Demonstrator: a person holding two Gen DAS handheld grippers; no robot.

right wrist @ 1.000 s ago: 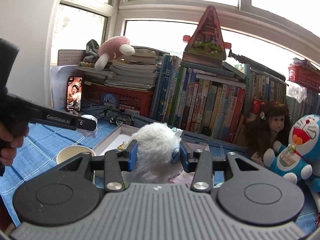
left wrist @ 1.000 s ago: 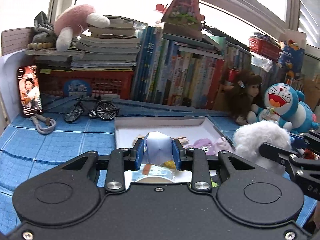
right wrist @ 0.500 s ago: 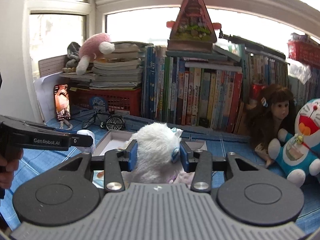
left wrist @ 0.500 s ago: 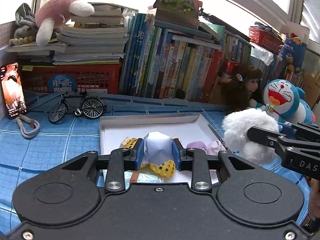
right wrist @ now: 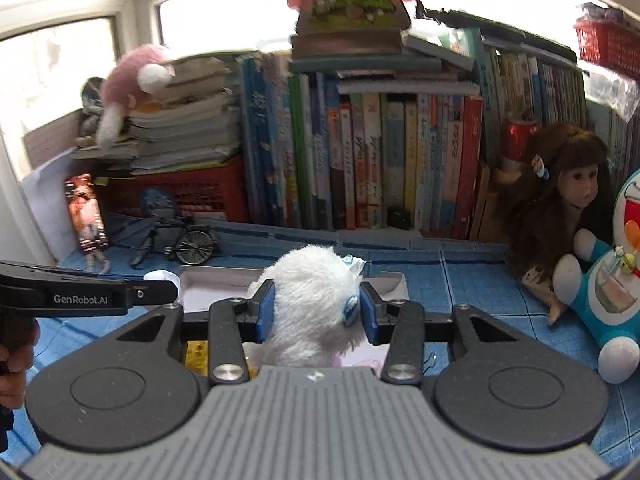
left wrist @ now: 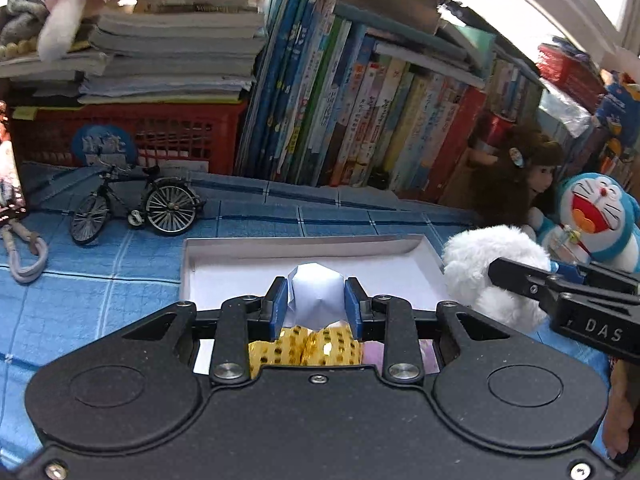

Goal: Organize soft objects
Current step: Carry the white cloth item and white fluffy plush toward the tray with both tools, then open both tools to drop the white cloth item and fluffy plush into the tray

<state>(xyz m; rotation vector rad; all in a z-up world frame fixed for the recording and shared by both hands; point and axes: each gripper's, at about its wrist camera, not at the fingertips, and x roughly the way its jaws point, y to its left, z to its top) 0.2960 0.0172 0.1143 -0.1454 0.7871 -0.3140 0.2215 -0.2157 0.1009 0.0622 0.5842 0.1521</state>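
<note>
My left gripper (left wrist: 316, 304) is shut on a small white folded-paper ball (left wrist: 317, 296), held over the shallow white box (left wrist: 304, 246). Gold spotted soft pieces (left wrist: 308, 350) lie in the box just under the jaws. My right gripper (right wrist: 316, 312) is shut on a fluffy white plush toy (right wrist: 316, 304), hanging above the box's near right part (right wrist: 390, 284). In the left wrist view the same plush (left wrist: 480, 268) and the right gripper's arm sit just right of the box. The left gripper's arm (right wrist: 80, 296) reaches in from the left in the right wrist view.
A row of books (right wrist: 380, 160) and a red basket (left wrist: 132, 136) under stacked books line the back. A model bicycle (left wrist: 136, 208) stands left of the box. A brown-haired doll (right wrist: 560, 208) and a blue cat plush (left wrist: 600, 220) sit right. A pink plush (right wrist: 136, 80) tops the stack.
Both grippers have moved forward over the blue cloth toward the box and books, each keeping its grip. The box and shelf items now look nearer.
</note>
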